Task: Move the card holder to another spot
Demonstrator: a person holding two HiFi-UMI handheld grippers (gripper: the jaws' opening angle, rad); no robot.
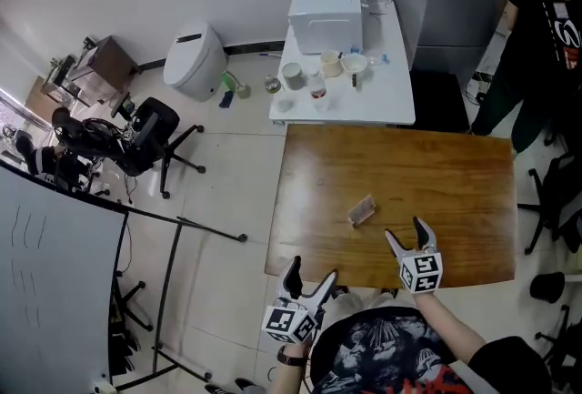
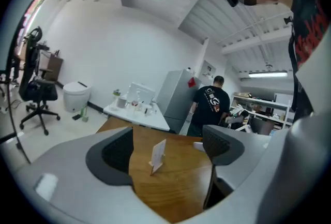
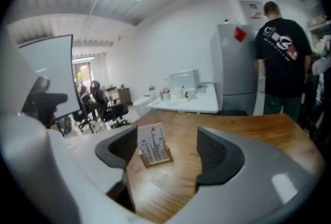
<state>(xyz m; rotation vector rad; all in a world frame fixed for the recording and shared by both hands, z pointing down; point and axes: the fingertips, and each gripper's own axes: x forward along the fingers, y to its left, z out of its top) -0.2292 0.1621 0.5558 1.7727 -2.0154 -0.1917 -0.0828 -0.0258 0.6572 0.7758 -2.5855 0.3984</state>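
Observation:
The card holder (image 1: 362,210), a small wooden base with an upright printed card, stands near the middle of the brown table (image 1: 455,174). In the right gripper view the card holder (image 3: 153,147) sits just ahead of the jaws, toward the left one, untouched. My right gripper (image 1: 408,236) hovers over the table's near edge, open, nothing between its fingers. My left gripper (image 1: 312,276) hangs at the table's near-left corner, open and empty. From the left gripper view the card holder (image 2: 157,155) appears edge-on, farther off on the wood.
A white table (image 1: 382,92) with cups and a white box (image 1: 325,10) adjoins the far side. A person in a black shirt (image 1: 546,28) stands at the far right by a grey cabinet. Office chairs (image 1: 150,142) and a whiteboard (image 1: 45,292) stand at the left.

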